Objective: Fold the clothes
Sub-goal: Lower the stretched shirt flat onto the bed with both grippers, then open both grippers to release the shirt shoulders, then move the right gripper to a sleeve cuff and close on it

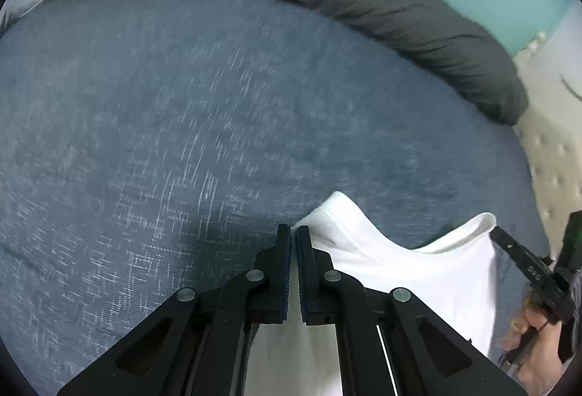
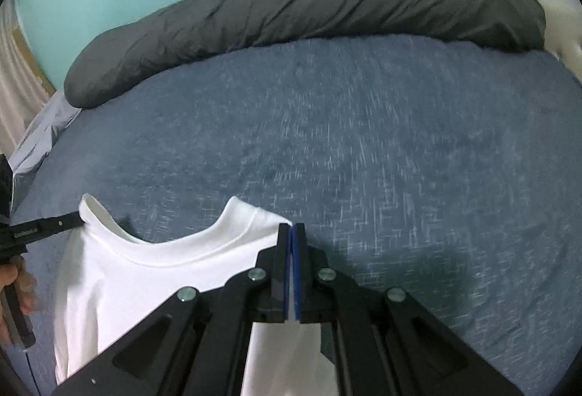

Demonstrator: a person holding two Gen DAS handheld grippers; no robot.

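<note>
We've got the white shirt [image 2: 152, 272] hanging by its shoulders over the blue bed [image 2: 363, 141]. The left gripper [image 1: 294, 236] is pinched on one shoulder, and the right gripper [image 2: 292, 232] is clamped on the other, collar sagging between them.

Biggest risk, we think, is how little fabric each one has. Both bites look to sit right at the edge, so a quick swing could pull a shoulder free and dump the shirt in a heap. Uneven height would also lay it down crooked.

The left view catches the right hand [image 1: 534, 341] on its handle and a cream quilted panel [image 1: 556, 148]. The right view alone shows more of the shirt's body hanging down, plus the whole grey pillow [image 2: 309, 14].
</note>
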